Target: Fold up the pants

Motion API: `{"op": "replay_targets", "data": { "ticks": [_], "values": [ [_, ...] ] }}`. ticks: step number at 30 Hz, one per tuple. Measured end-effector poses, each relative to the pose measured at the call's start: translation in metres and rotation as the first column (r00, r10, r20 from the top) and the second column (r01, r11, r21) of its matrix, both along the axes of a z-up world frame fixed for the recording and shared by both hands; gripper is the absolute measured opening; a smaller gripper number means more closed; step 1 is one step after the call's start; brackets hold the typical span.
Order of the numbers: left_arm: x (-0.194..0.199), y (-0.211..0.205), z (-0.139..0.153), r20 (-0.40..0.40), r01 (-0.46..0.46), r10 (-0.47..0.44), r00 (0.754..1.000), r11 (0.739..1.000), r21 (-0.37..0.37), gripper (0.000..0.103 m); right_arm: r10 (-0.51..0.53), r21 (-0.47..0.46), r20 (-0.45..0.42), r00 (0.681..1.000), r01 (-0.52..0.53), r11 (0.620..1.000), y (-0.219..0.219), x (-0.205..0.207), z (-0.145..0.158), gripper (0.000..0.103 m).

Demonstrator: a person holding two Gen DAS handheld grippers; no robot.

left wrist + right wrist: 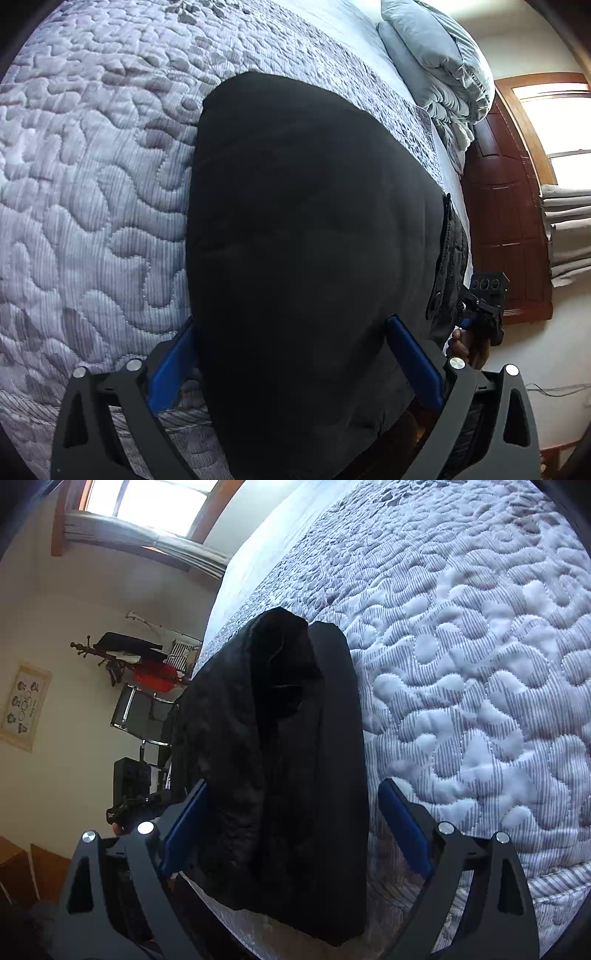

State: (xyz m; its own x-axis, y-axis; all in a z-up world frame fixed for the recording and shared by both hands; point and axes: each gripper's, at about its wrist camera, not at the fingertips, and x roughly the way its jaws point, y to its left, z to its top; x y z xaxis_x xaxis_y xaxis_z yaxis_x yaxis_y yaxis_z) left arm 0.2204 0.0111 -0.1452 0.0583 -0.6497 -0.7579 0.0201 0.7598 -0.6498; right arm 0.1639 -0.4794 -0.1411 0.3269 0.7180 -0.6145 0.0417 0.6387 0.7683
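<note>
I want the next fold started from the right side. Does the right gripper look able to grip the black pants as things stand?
Probably yes: the right gripper is open, and the black pants on the quilt already lie between its blue fingers, with nothing in between.

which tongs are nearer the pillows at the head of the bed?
Left, as far as these views show. The left tongs straddle the black pants, with the pillows up ahead on the quilt. The right tongs show no pillows in their view.
</note>
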Motion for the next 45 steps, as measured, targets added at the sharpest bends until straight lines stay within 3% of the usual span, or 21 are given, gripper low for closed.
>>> {"op": "replay_targets", "data": {
  "ticks": [8, 16, 19, 21, 24, 29, 37, 45],
  "values": [
    [0.009, -0.006, -0.014, -0.066, 0.023, -0.029, 0.997, 0.996, -0.085, 0.099, 0.04, 0.108, -0.034, 0.999, -0.036, 0.994, -0.005, 0.002, -0.016, 0.1],
    [0.009, -0.018, -0.006, -0.02, 0.082, -0.084, 0.996, 0.994, -0.075, 0.088, 0.109, 0.072, -0.001, 0.994, -0.109, 0.991, 0.012, 0.004, -0.008, 0.098],
    [0.01, -0.018, -0.007, -0.024, 0.085, -0.087, 0.996, 0.993, -0.082, 0.087, 0.101, 0.044, 0.022, 0.995, -0.102, 0.994, 0.014, 0.0, -0.007, 0.08],
    [0.014, -0.023, -0.004, -0.021, 0.084, -0.086, 0.996, 0.993, -0.081, 0.086, 0.098, 0.034, 0.049, 0.994, -0.1, 0.994, 0.013, -0.005, -0.005, 0.053],
    [0.012, -0.022, -0.002, -0.012, 0.072, -0.073, 0.997, 0.995, -0.07, 0.08, 0.126, -0.007, 0.138, 0.982, -0.126, 0.992, 0.021, -0.01, 0.015, 0.037],
    [0.018, -0.013, -0.002, -0.002, 0.029, -0.029, 1.0, 0.994, -0.109, 0.065, 0.156, -0.071, 0.215, 0.964, -0.144, 0.987, 0.037, 0.0, 0.04, 0.033],
    [0.046, -0.001, -0.005, 0.019, -0.023, 0.025, 1.0, 0.993, -0.114, 0.063, 0.16, -0.091, 0.236, 0.959, -0.142, 0.986, 0.044, 0.02, 0.043, 0.032],
    [0.078, 0.008, 0.006, 0.092, -0.04, 0.053, 0.994, 0.989, -0.144, 0.04, 0.111, -0.047, 0.257, 0.96, -0.102, 0.994, 0.058, 0.048, 0.048, 0.032]
  ]
}}
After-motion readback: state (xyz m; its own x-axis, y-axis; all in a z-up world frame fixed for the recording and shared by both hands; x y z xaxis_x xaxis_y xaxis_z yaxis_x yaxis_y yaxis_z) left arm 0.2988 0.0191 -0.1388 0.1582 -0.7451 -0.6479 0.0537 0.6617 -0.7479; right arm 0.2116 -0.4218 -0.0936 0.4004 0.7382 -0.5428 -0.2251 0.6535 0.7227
